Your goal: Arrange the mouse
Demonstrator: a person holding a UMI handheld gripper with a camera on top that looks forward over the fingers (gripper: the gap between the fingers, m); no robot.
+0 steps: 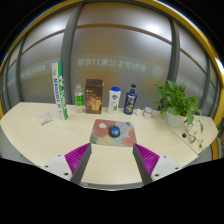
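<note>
The tongs (110, 160) are wide open and hold nothing. The mouse (114, 131) sits on a mouse pad (113, 135) just ahead of them, on the surface (40, 140). Go forward slowly, keep the mouse in the middle, then squeeze gently on both sides.

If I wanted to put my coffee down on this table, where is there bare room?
Bare table lies left of the mouse pad, before the tall tube. Another patch lies between pad and potted plant. The back row of bottles and a box is crowded. The open gripper holds nothing.
</note>
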